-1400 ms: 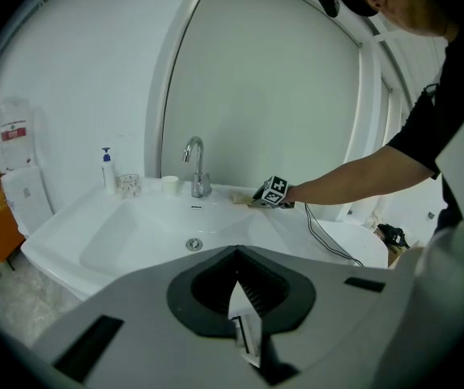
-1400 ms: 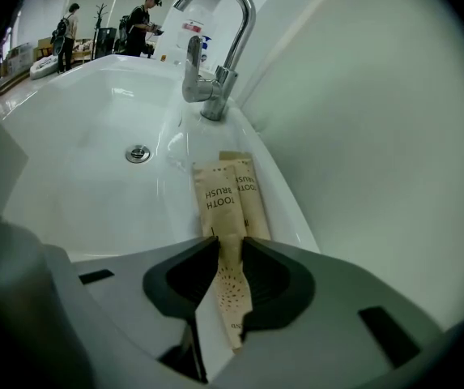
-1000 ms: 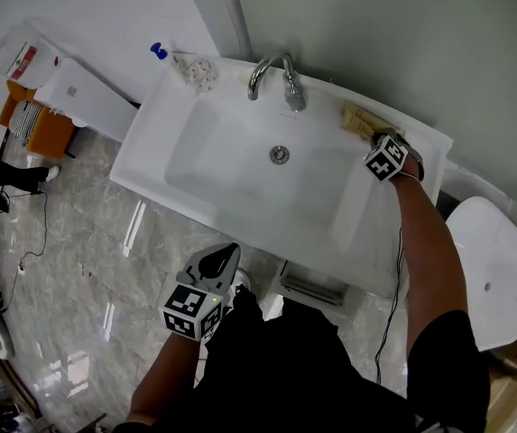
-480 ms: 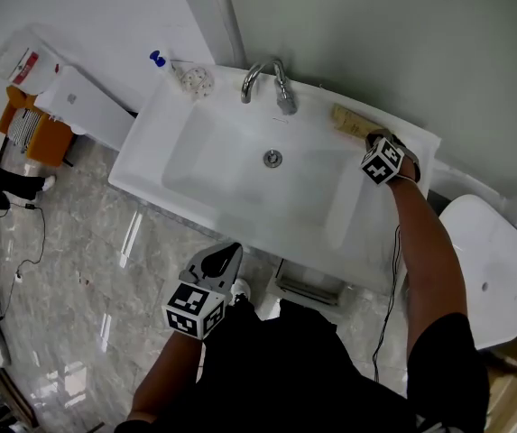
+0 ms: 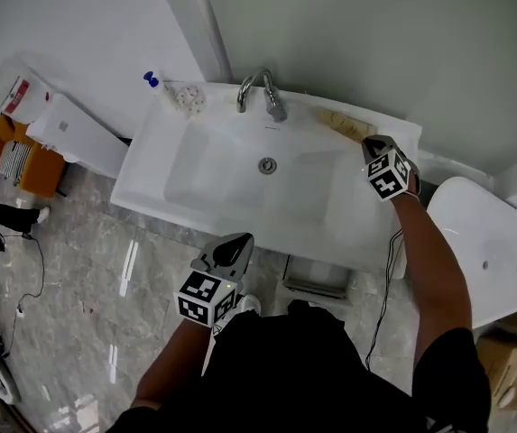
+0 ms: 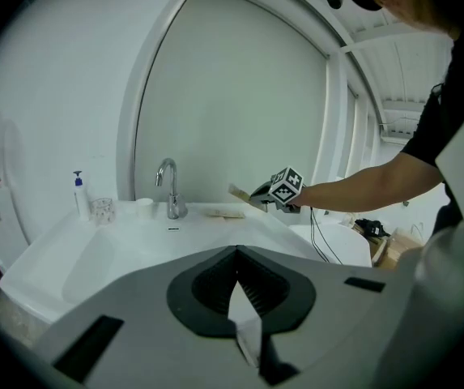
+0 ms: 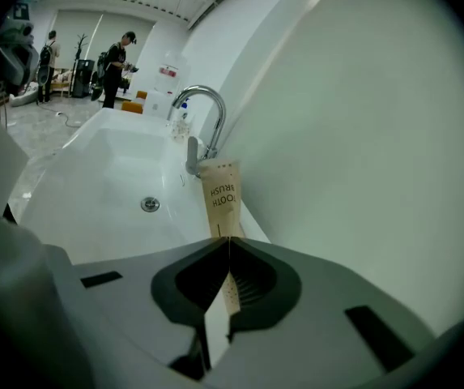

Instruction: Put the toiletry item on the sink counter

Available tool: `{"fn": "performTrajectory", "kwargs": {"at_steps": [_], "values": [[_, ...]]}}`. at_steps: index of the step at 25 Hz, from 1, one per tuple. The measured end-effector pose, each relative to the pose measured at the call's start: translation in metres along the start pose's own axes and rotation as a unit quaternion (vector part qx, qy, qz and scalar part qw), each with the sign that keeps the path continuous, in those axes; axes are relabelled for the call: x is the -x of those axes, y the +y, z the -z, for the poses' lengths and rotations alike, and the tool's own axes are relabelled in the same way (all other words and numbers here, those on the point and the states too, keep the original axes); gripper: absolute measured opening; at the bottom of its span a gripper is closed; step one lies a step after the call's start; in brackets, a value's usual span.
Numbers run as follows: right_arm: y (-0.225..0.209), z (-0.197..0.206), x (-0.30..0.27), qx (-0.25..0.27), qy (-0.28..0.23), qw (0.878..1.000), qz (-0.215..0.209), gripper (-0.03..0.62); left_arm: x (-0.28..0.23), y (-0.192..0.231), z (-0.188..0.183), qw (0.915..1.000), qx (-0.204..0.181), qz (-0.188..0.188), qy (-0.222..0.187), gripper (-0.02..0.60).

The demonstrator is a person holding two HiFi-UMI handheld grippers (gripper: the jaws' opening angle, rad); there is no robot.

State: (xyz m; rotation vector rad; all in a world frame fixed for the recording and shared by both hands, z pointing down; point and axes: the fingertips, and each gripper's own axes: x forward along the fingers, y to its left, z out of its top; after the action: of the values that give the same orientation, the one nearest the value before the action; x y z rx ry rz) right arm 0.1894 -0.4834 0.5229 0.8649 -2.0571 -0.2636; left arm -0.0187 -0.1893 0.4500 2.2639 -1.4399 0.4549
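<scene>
A brown paper toothbrush packet (image 7: 221, 194) sticks out from my right gripper (image 7: 229, 240), whose jaws are shut on its lower end. In the head view this packet (image 5: 350, 130) hangs over the back right of the white sink counter (image 5: 380, 215), just ahead of the right gripper (image 5: 367, 142). The left gripper view shows the packet (image 6: 242, 194) lifted off the counter, with a second flat packet (image 6: 219, 211) lying beside the faucet (image 6: 168, 186). My left gripper (image 5: 243, 240) is shut and empty, in front of the sink's near edge.
A chrome faucet (image 5: 260, 93) stands at the back of the basin (image 5: 240, 165). A blue-topped pump bottle (image 5: 152, 79) and a glass cup (image 5: 186, 99) sit at the back left. A white toilet (image 5: 479, 251) is to the right, and people stand far off.
My right gripper has risen off the counter with the toothbrush packet in it. The left gripper has crept up and to the right a little.
</scene>
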Motion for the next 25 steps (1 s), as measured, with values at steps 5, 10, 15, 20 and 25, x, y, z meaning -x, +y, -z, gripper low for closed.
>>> {"fn": "performTrajectory", "kwargs": {"at_steps": [5,10,15,20,25], "values": [[0.005,-0.008,0.049,-0.063,-0.020,0.998,0.020,0.006,0.004,0.008,-0.009,0.9997,-0.006,0.021,-0.012,0.000],[0.017,-0.014,0.088,-0.116,-0.051,0.991,0.033,0.006,0.005,0.010,-0.010,0.9987,-0.015,0.046,-0.017,0.000],[0.032,-0.020,0.121,-0.179,-0.080,0.980,0.046,0.006,0.011,0.010,-0.010,0.9970,-0.026,0.070,-0.020,0.000],[0.053,-0.028,0.156,-0.216,-0.106,0.969,0.061,0.006,0.016,0.011,-0.007,0.9952,-0.035,0.090,-0.016,0.000],[0.083,-0.033,0.189,-0.216,-0.117,0.966,0.077,0.006,0.019,0.017,-0.002,0.9944,-0.040,0.097,-0.017,0.000]]}}
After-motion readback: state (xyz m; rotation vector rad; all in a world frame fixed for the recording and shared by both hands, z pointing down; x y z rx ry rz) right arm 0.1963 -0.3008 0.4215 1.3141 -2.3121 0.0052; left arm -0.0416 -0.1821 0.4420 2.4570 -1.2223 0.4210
